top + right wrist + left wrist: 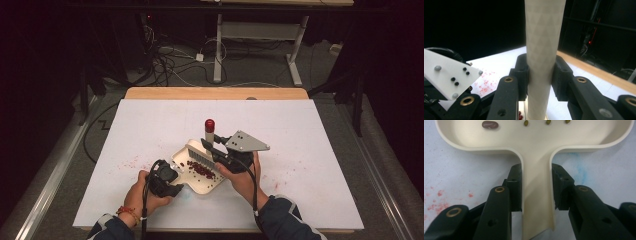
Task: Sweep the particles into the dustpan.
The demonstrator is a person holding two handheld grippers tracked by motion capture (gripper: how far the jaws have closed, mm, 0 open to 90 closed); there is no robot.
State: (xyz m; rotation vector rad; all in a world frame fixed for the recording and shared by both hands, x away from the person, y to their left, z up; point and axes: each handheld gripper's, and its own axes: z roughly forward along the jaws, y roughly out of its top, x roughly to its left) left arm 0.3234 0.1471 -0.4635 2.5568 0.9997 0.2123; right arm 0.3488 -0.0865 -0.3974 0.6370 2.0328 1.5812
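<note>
White paper-covered worktop, pink-red stains at its left part. Left hand-held gripper sits low at the near-left, jaws clamped on the flat handle of the cream plastic dustpan; in the left gripper view the pads press both handle edges, pan body straight ahead, handle's long axis running along the jaws. Pan rests on the worktop, mouth angled away to the far right, handle toward the person's left hand. Inside the pan: pile of dark red beans, plus one red bean and a few small green ones near the back wall. Right of that, the small brush with grey bristles stands over the pan, bristle head just behind the bean pile, touching or nearly touching the pan floor, can't tell which. Its cream handle rises toward the red cap; right hand-held gripper is closed around that handle mid-length, handle axis crossing the jaws upright in the right gripper view. Right hand is the nearer one to the beans, which lie just left and near side of the bristles, between brush and pan's back wall. Judgement: next sweep likely pulls bristles toward the left gripper, along the pan's handle axis, while the left grip keeps the pan steady. Stray beans outside the pan: none I can make out.
</note>
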